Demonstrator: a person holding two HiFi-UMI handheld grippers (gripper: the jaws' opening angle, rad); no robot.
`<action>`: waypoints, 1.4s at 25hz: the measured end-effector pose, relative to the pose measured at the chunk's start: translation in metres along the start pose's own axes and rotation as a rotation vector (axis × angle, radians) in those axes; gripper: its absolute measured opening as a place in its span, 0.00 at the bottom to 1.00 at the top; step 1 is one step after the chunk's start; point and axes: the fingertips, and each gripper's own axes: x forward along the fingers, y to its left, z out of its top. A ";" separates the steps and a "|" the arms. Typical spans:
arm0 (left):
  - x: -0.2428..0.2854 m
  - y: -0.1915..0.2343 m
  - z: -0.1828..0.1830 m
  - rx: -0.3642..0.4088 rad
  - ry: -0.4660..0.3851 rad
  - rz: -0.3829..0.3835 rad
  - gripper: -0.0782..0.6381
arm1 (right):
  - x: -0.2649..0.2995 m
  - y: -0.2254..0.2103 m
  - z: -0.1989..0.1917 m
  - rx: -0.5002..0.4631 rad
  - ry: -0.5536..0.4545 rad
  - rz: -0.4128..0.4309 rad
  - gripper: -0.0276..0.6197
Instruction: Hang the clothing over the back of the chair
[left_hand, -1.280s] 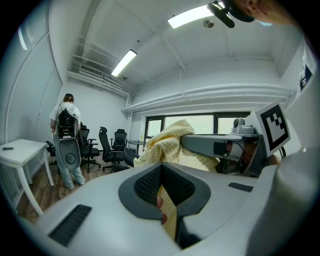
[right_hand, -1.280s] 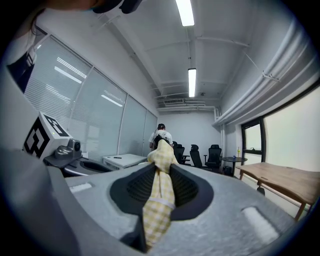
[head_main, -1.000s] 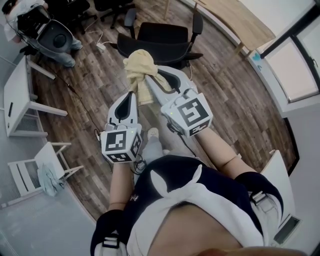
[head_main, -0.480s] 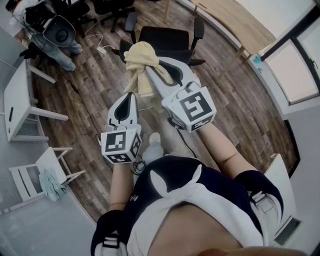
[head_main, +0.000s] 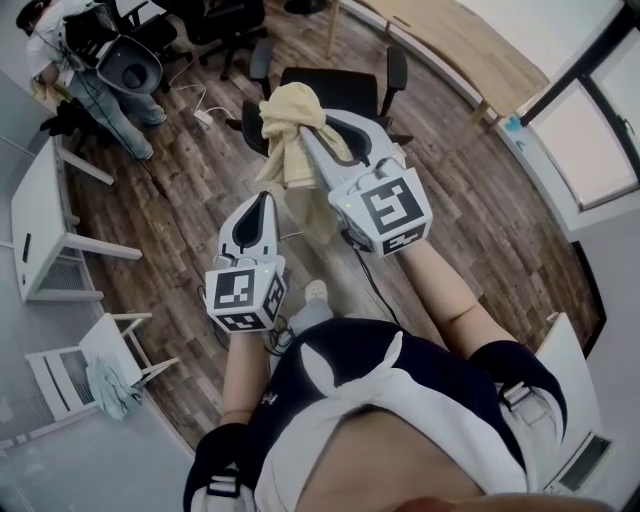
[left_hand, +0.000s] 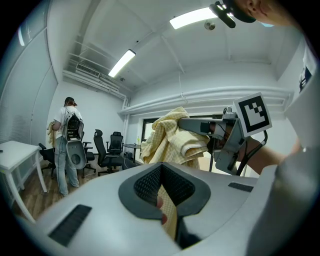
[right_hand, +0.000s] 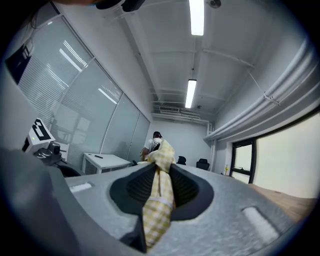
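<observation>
A yellow checked piece of clothing (head_main: 283, 128) hangs bunched in the air between both grippers, just in front of a black office chair (head_main: 345, 85) with two armrests. My right gripper (head_main: 310, 140) is shut on the upper bunch, and the cloth (right_hand: 159, 195) shows pinched between its jaws. My left gripper (head_main: 265, 195) is lower and to the left, shut on a hanging edge of the cloth (left_hand: 169, 212). In the left gripper view the bunch (left_hand: 170, 137) sits against the right gripper (left_hand: 220, 132).
A person (head_main: 100, 60) stands at the top left handling a chair part. White tables (head_main: 40, 200) and a white chair with a cloth (head_main: 90, 360) line the left wall. A wooden desk (head_main: 470, 40) runs along the top right. More black office chairs (left_hand: 102, 150) stand further back.
Both grippers have moved forward toward the black chair with the clothing, the right one rising a little. The grip on the cloth has not changed.
</observation>
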 end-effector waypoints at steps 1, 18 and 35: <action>0.003 0.002 0.001 -0.001 0.000 -0.004 0.12 | 0.003 -0.004 -0.001 -0.002 0.004 -0.006 0.16; 0.052 0.025 0.011 -0.007 0.004 -0.098 0.12 | 0.047 -0.049 -0.029 -0.015 0.084 -0.118 0.16; 0.127 0.057 0.017 -0.009 0.016 -0.195 0.12 | 0.108 -0.092 -0.090 0.001 0.198 -0.194 0.17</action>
